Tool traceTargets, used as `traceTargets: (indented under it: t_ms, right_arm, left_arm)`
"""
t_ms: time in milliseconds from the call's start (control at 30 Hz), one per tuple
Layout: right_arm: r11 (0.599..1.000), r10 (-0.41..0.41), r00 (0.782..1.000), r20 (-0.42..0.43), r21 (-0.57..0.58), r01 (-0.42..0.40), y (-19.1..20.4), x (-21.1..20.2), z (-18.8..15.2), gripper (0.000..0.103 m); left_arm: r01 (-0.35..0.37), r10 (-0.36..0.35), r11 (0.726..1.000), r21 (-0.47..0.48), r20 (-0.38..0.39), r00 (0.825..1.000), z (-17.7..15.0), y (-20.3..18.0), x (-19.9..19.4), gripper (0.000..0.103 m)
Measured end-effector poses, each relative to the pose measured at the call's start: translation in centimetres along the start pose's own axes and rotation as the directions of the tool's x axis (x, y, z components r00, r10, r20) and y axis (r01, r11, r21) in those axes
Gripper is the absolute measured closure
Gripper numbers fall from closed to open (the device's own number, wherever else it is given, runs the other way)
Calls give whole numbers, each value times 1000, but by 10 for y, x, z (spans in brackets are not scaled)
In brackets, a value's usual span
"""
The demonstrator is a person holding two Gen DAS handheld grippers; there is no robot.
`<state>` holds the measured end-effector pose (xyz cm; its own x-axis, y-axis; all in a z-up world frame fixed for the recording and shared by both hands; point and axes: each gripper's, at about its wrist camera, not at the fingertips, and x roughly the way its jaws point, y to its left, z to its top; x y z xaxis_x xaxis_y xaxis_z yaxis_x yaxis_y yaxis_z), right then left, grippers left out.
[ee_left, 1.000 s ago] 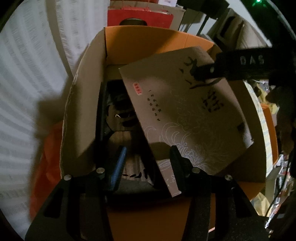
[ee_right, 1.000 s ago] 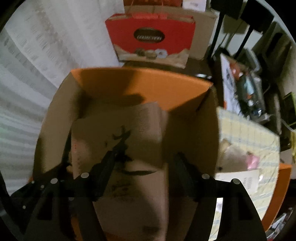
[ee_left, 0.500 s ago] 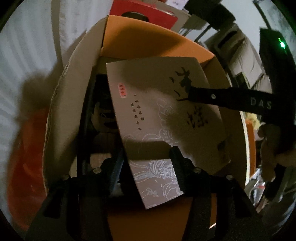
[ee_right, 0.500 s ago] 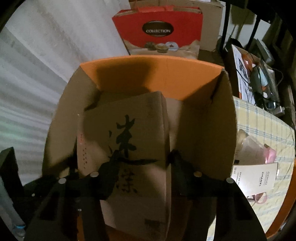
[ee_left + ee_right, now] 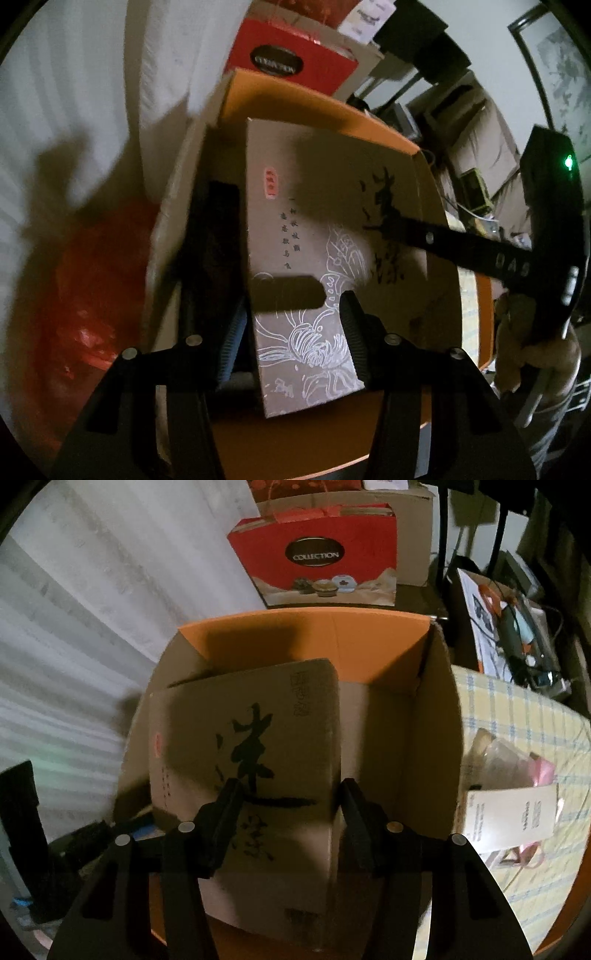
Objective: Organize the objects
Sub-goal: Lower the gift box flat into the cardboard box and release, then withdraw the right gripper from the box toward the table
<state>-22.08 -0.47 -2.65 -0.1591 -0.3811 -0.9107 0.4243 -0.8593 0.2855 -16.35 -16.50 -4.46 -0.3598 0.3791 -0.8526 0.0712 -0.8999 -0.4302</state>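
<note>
Left wrist view: the left gripper points steeply down into an open orange carton. Its two fingers stand partly spread and pinch the near lower corner of a flat brown gift box, one pad on each side of that corner. The gift box lies tilted across the carton's mouth, its printed face up toward the camera. Its long axis runs from the gripped corner away toward the carton's far wall, and the black brush lettering sits at the far right end. The right gripper reaches in from the right, one dark finger lying over that lettering. A red paper bag stands behind the carton.

Right wrist view: the right gripper also points down into the orange carton. Its fingers are half spread and straddle the right portion of the gift box: the left finger lies over the printed face and the right finger sits at the box's right edge, apparently clamping that side. The box leans against the carton's left side, its long axis running away from the fingers toward the far wall. Empty carton space lies to its right. Both hands look equally near, one at each end, so lowering the box likely depends on keeping it parallel to the carton's walls.
</note>
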Motion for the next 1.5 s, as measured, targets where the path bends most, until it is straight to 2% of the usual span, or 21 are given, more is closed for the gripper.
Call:
traceTargets:
  t_ms: [200,367,467,633,733,767,900,933,1200,1500]
  right_arm:
    - [999,45,998,-43,22,-44,9,17,-10,47]
    - [1000,-5,999,-46,8,6,12,29,-17,47]
    - [1000,0,997,-82,18,1,7,39,-21,52]
    - [1000,14,998,-58,-20,-16,10,29,-21,54]
    - [997,-15,1000,-7,-79,15,17,11,-23,54]
    - [996,-14,1000,12,-92,15,18,2,-24,54]
    - [993,-6,998,69,-115,14,22,-27,-32,53]
    - [993,-7,997,82,-115,17,20,-35,-36,53]
    - [991,-59,983,175,-112,79,-6,-86,-62,47]
    - [985,-153,964,217,-49,167,-78,-121,-86,43]
  left_arm:
    - [-52,52,999,-13,-9,999,6,15,-7,55]
    - [-74,74,997,5,-24,997,0,19,1,56]
    - [-118,119,992,33,-15,993,0,8,5,57]
    - [-165,163,985,51,40,986,-7,-3,-6,56]
    - [-174,170,981,79,63,983,-13,-16,-12,53]
    - [-177,171,980,91,70,983,-14,-21,-14,48]
    - [-149,138,983,111,95,986,-20,-41,-21,30]
    - [-142,132,983,114,96,987,-21,-44,-22,28]
    - [-125,110,977,172,97,989,-29,-80,-25,27]
    - [-46,25,969,241,89,996,-49,-130,-20,19]
